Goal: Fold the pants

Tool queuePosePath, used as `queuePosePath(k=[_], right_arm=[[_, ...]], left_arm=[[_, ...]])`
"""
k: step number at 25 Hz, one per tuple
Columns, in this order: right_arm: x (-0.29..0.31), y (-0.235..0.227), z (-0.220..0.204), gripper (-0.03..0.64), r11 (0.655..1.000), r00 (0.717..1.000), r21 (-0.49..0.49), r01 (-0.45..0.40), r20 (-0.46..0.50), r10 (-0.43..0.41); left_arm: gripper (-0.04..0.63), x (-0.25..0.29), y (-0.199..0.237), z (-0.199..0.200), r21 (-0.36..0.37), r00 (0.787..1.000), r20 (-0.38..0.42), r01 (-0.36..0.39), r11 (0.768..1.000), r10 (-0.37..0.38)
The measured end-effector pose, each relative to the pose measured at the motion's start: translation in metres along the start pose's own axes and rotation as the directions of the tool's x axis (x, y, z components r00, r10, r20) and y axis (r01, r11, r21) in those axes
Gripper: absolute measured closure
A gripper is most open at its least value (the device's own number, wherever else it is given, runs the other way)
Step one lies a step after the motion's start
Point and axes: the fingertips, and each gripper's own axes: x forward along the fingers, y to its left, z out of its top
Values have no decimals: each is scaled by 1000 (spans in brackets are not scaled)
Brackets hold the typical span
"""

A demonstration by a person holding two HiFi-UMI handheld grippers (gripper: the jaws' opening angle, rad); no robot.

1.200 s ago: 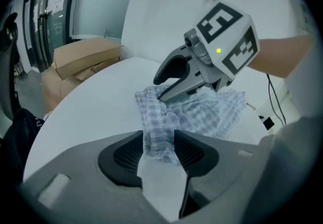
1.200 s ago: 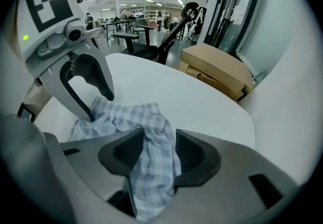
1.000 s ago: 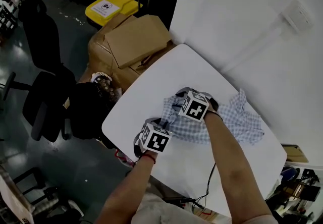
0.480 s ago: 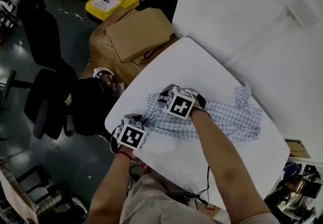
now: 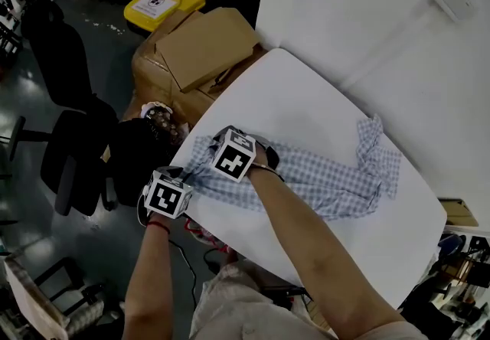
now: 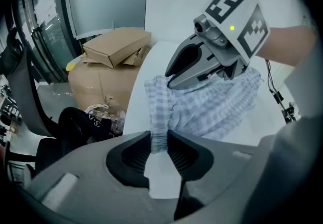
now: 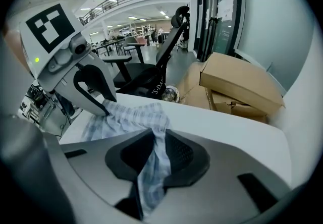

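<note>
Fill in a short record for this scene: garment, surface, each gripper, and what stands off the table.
Garment: checked pants, stretched lengthwise across the table
Surface: white table
Left gripper: jaws have just been closing, clamped on a fold at the pants' near end
Right gripper: jaws have just been closing, clamped on the same end
Off the table: cardboard boxes, yellow bin, black office chair
</note>
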Motion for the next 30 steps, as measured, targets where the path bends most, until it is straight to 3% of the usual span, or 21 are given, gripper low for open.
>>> queuePosePath(k=[2, 4, 8, 10, 15, 19, 22, 26, 30], right_arm=[[4, 5, 6, 520, 1000, 1000, -22, 3, 17, -2], [8, 12, 8, 444, 998, 1000, -57, -8, 17, 9], [11, 12, 7, 428, 999, 1000, -47, -13, 20, 14], [11, 10, 7, 412, 999, 1000, -40, -1, 23, 2], [-13, -7, 19, 385, 999, 995, -19, 39, 94, -37], [-54, -20, 20, 384, 999, 987, 31, 38, 154, -42], [-81, -22, 10, 385, 999, 988, 24, 46, 150, -49], [-113, -23, -13, 385, 996, 987, 46, 80, 134, -86], [-144, -24, -48, 385, 988, 985, 103, 116, 116, -128]], left_arm=[[489, -3, 6, -3, -20, 1000, -1, -13, 1000, 13], [451, -5, 11, -6, -48, 999, 26, -33, 998, 35], [398, -6, 16, -11, -126, 995, 80, -41, 991, 51], [379, -8, 17, -11, -129, 995, 82, -54, 990, 64], [342, -28, 15, 8, -46, 986, 98, -127, 991, 131], [337, -51, -7, 49, 37, 971, 193, -148, 988, 138], [337, -58, -29, 77, 78, 965, 241, -124, 989, 102], [337, -52, -61, 93, 125, 971, 236, -59, 990, 28], [339, -47, -99, 111, 214, 969, 244, -11, 977, -43]])
